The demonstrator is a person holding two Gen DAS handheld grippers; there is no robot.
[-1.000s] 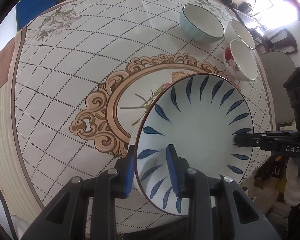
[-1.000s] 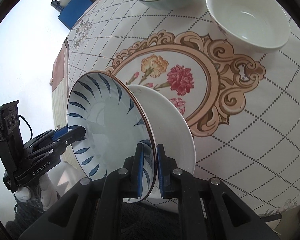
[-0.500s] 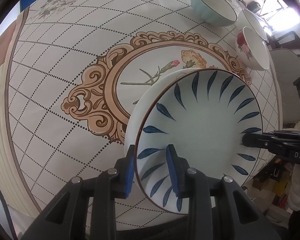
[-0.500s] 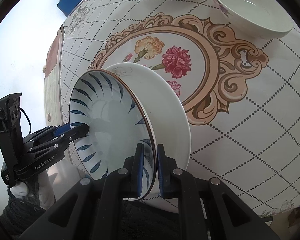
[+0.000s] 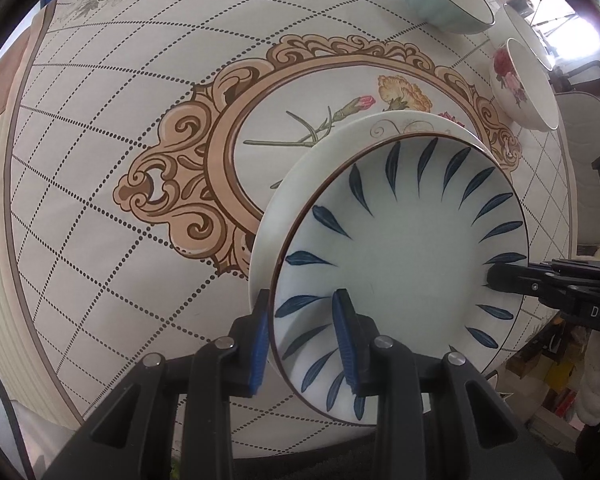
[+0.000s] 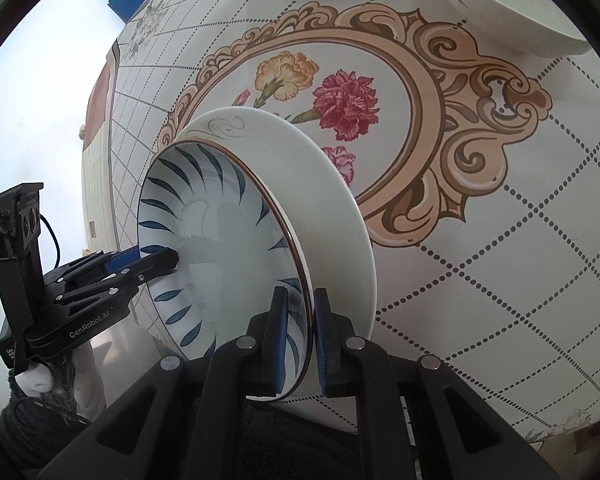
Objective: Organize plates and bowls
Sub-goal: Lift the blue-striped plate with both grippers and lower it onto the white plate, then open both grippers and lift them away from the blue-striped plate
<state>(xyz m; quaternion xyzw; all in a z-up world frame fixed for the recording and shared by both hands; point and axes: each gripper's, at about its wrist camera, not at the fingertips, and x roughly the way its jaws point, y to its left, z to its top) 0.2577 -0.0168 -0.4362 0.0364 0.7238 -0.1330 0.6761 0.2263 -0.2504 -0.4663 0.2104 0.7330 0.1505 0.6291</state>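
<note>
The left gripper (image 5: 302, 330) has its fingers (image 5: 259, 332) clamped on the near rim of the blue-leaf plate (image 5: 404, 256), one blue pad under the rim and one inside the dish. Directly beneath that plate lies a larger white plate (image 5: 300, 184), its rim showing just past the fingers on the left and far sides; whether the two touch cannot be told. Beyond them spreads the counter (image 5: 140, 128) with its floral medallion. Farther off, up and to the right, stand a light blue bowl (image 5: 440, 0) and a rose-printed bowl (image 5: 520, 88), well clear of the plates. At the right, the right gripper (image 6: 300, 328) pinches the opposite rim, fingers (image 6: 279, 320) closed tight on it.
</note>
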